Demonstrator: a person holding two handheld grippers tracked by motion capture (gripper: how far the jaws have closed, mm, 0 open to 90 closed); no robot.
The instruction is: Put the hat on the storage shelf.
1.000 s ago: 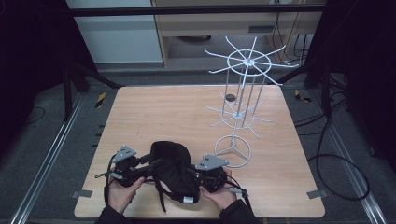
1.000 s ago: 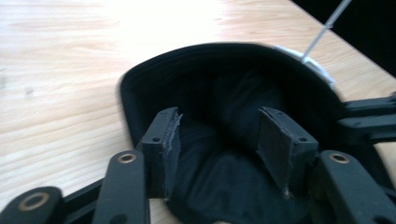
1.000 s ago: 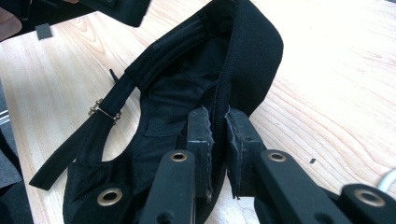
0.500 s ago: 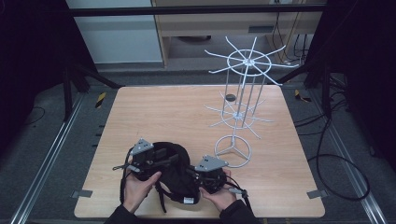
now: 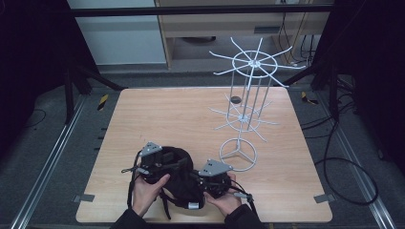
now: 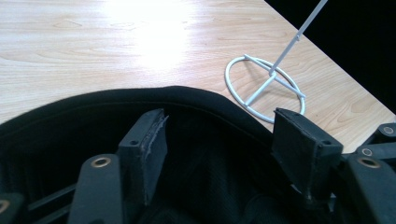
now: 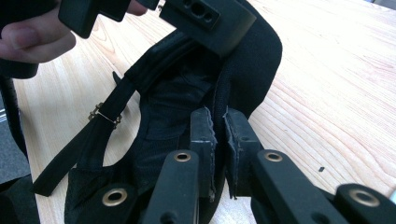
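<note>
Wooden worktop (image 5: 191,109), near edge | my right gripper (image 7: 219,128) clamps black bag (image 5: 179,179) rim | left gripper (image 6: 219,140) jaws just opening, apart over bag; interior too dark to read

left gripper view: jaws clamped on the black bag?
No: the left gripper has its jaws standing wide apart over the black bag, having just been opening, with neither pad pressing on the fabric.

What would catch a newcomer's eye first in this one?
Probably the black bag at the near edge of the wooden table, worked by both hands. The right gripper is clamped on its rim, while the left gripper, its jaws just opened, straddles the rim without pressing. Right of the bag stands a tall white wire rack with bare spokes.
</note>
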